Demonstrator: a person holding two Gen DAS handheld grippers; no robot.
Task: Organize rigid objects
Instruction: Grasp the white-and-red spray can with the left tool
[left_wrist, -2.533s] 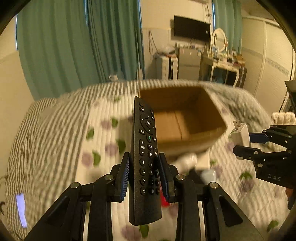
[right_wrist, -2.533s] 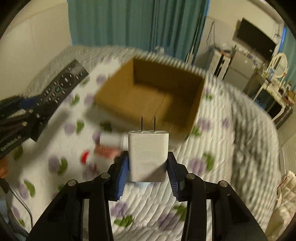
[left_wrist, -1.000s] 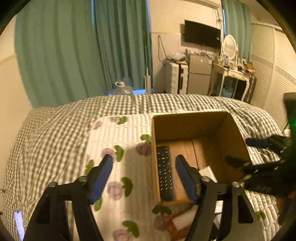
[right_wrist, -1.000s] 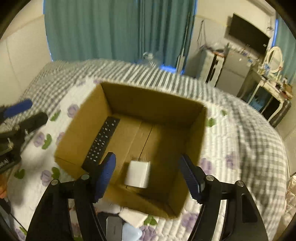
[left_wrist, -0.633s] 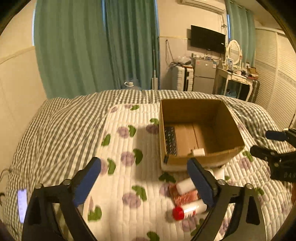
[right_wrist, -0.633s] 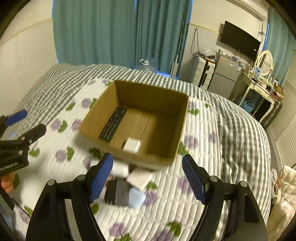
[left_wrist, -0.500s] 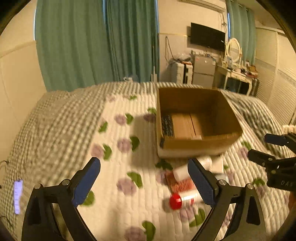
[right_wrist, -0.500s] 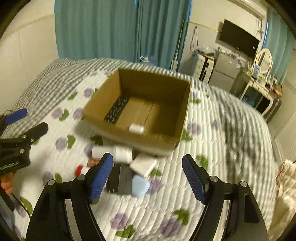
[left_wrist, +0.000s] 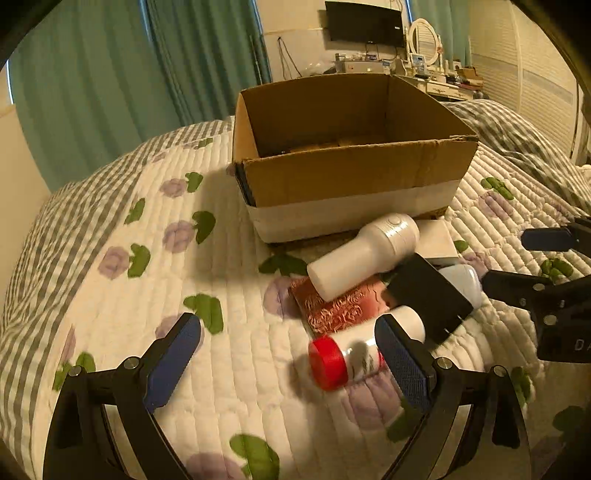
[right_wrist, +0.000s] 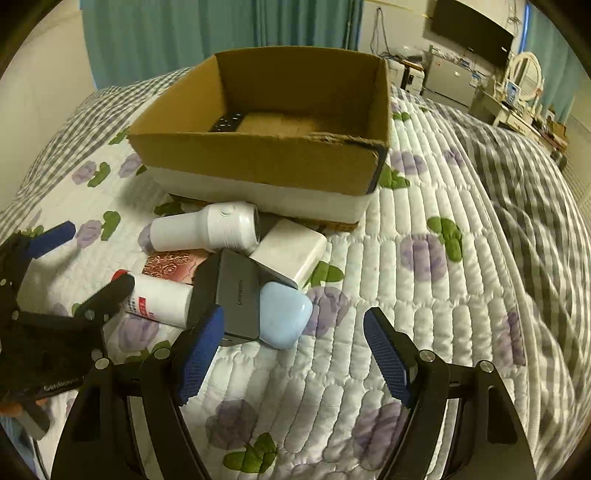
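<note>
A cardboard box (left_wrist: 354, 173) (right_wrist: 258, 162) stands on the bed; the black remote (right_wrist: 226, 122) shows inside it. In front lies a pile: a white bottle (left_wrist: 364, 256) (right_wrist: 207, 229), a red patterned box (left_wrist: 340, 308) (right_wrist: 171, 264), a red-capped bottle (left_wrist: 351, 360) (right_wrist: 155, 295), a dark grey box (left_wrist: 430, 295) (right_wrist: 232, 295), a white box (right_wrist: 290, 251) and a light blue case (right_wrist: 282, 314). My left gripper (left_wrist: 291, 365) is open, low over the quilt, its right finger by the red-capped bottle. My right gripper (right_wrist: 291, 354) is open just before the blue case.
The bed carries a white quilt with purple flowers (right_wrist: 406, 266) and a grey checked blanket (right_wrist: 517, 155). Teal curtains (left_wrist: 129, 74) hang behind. A dressing table and a TV (left_wrist: 364, 24) stand at the far wall.
Both grippers have let go of the remote and the white charger into the box, drawn back, and come down low toward the pile in front of the box.
</note>
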